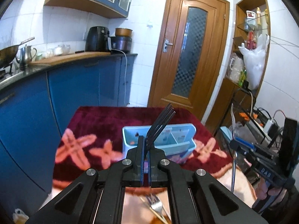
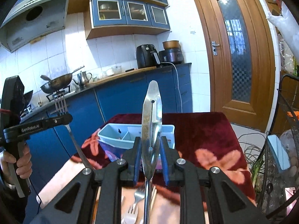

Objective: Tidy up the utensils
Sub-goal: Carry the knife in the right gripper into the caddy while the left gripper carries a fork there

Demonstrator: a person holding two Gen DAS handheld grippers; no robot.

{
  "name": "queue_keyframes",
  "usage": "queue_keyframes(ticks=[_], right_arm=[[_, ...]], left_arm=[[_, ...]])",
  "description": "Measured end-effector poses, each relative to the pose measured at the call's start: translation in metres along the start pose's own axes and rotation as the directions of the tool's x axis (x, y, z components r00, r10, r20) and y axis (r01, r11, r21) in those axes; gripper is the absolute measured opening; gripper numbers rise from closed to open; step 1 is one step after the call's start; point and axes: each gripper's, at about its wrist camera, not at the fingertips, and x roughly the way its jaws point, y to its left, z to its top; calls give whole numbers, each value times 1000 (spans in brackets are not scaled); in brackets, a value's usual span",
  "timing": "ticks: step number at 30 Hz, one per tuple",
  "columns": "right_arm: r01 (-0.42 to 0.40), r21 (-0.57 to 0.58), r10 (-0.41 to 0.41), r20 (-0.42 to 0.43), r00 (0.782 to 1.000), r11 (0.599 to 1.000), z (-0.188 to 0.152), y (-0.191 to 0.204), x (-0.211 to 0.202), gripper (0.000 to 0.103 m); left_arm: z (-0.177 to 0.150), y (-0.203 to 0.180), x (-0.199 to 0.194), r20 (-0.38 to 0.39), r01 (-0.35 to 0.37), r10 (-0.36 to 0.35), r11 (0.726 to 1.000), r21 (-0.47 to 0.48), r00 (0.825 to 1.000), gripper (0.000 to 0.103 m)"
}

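A tiled kitchen with blue cabinets surrounds a table (image 1: 97, 119) under a red floral cloth. The left gripper (image 1: 146, 149) is clamped on a fork (image 1: 158, 127), tines raised. At the table's far edge sits a blue divided caddy (image 1: 130, 141), likely the destination. The right gripper (image 2: 150, 149) pinches a spoon (image 2: 151, 115), bowl up, ready to drop in.

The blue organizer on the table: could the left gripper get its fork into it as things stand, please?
Probably yes. The left gripper is shut on the fork and points toward the organizer, whose open compartments face up, with nothing visible in between.
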Motion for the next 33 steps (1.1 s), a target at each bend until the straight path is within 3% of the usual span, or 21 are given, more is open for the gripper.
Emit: queue_keyframes(ticks=[10,16,26,33], right_arm=[[-8,5,8,44,999,1000,5,-7,7,22],[-21,25,19,57,998,999,8,-12,13,22],[14,-26,-10,140,990,1000,26,-11,51,22],[68,-27,-60,229,972,997,37,-13,92,22]], left_arm=[[58,-3,-6,122,-75,73,997,13,990,2],[77,-3,15,144,-110,106,994,13,984,2],[60,3,78,44,-129,129,992,13,991,2],[39,1,108,-4,-118,118,993,5,993,2]])
